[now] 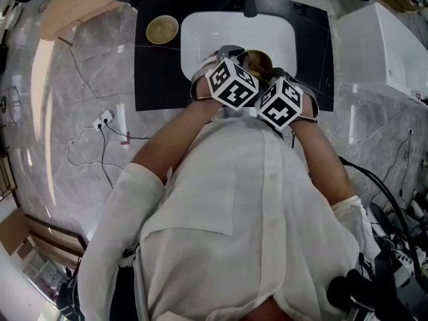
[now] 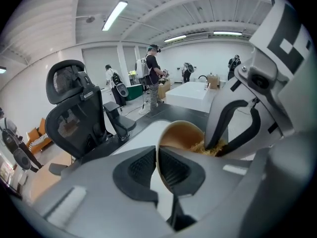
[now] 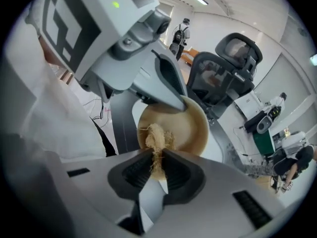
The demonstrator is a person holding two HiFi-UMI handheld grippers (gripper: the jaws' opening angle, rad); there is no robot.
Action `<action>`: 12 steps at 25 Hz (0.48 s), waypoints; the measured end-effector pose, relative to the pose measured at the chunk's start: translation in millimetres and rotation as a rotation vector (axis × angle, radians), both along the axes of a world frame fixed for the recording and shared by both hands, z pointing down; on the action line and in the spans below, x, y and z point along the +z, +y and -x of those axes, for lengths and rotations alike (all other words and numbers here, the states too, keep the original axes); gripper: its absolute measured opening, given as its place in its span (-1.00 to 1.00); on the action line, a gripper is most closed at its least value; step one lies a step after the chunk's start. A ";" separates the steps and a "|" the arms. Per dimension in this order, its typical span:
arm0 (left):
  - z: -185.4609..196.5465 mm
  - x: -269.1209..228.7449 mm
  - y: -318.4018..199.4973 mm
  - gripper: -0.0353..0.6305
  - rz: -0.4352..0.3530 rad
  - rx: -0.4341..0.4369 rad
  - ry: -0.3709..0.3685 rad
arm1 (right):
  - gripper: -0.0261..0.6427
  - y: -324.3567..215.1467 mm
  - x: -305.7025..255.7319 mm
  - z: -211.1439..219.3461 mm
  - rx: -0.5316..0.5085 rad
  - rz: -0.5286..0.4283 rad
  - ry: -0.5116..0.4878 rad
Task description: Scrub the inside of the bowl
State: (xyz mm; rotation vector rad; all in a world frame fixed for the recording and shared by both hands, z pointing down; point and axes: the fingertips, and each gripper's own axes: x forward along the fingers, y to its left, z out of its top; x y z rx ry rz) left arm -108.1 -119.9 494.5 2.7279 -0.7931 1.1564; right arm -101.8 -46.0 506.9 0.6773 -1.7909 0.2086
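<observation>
Two grippers work close together over a white sink [image 1: 200, 32]. I report from left to right.

The left gripper [image 2: 156, 165] is clenched on the rim of the bowl [image 2: 181, 133]. The thin rim runs between the ribbed pads and is pinched there. The bowl is tan, smooth and round. It is held tilted above the basin, with its open side turned towards the right gripper [image 3: 157, 167]. I see no mark or pattern on its inside. The right gripper is clamped on a scrubber [image 3: 156, 138], a wad of pale, straw-coloured loose fibres. The wad sticks out past the jaw tips and lies against the inner wall of the bowl.

Surface: the sink is set in a black counter [image 1: 150, 72]. A second bowl [image 1: 162, 29] of the same tan colour stands upright on the counter, just left of the basin and well apart from the grippers.

Room: the floor [image 1: 80, 112] is grey marble-patterned tile. A power strip [image 1: 102, 120] and its loose cable lie on it at left. A white cabinet [image 1: 381, 45] stands at right. In the left gripper view I see a black mesh office chair [image 2: 74, 113] beside the counter. Farther off, several people [image 2: 152, 76] stand under strip lights.
</observation>
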 end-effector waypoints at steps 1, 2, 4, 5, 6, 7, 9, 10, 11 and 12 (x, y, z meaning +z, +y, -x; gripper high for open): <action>-1.4 0.4 0.2 -0.84 0.005 0.000 0.003 | -0.78 1.9 -0.1 2.8 -0.005 0.010 -0.016; -2.8 1.4 0.5 -0.84 0.012 0.001 0.005 | -0.78 3.2 -0.8 5.6 -0.013 0.017 -0.032; -6.1 3.4 1.9 -0.85 0.027 0.001 0.010 | -0.78 3.7 -4.7 9.7 -0.033 0.017 -0.058; -8.1 4.2 3.1 -0.85 0.035 0.002 0.013 | -0.78 2.6 -7.9 10.2 -0.040 0.011 -0.066; -10.2 4.9 4.6 -0.86 0.042 0.003 0.016 | -0.78 0.6 -11.5 9.5 -0.044 -0.001 -0.070; -12.5 5.5 6.0 -0.86 0.049 0.003 0.018 | -0.78 -2.3 -15.5 8.0 -0.047 -0.015 -0.069; -16.7 6.6 8.0 -0.86 0.054 0.003 0.017 | -0.78 -8.9 -22.9 2.9 -0.056 -0.048 -0.050; -18.3 6.9 8.4 -0.86 0.053 0.001 0.015 | -0.78 -12.0 -25.8 -0.4 -0.062 -0.065 -0.034; -19.7 7.0 8.5 -0.86 0.050 -0.001 0.011 | -0.78 -14.7 -28.3 -4.1 -0.067 -0.081 -0.018; -21.0 6.9 8.2 -0.86 0.047 -0.001 0.005 | -0.78 -17.3 -30.8 -8.2 -0.071 -0.097 -0.005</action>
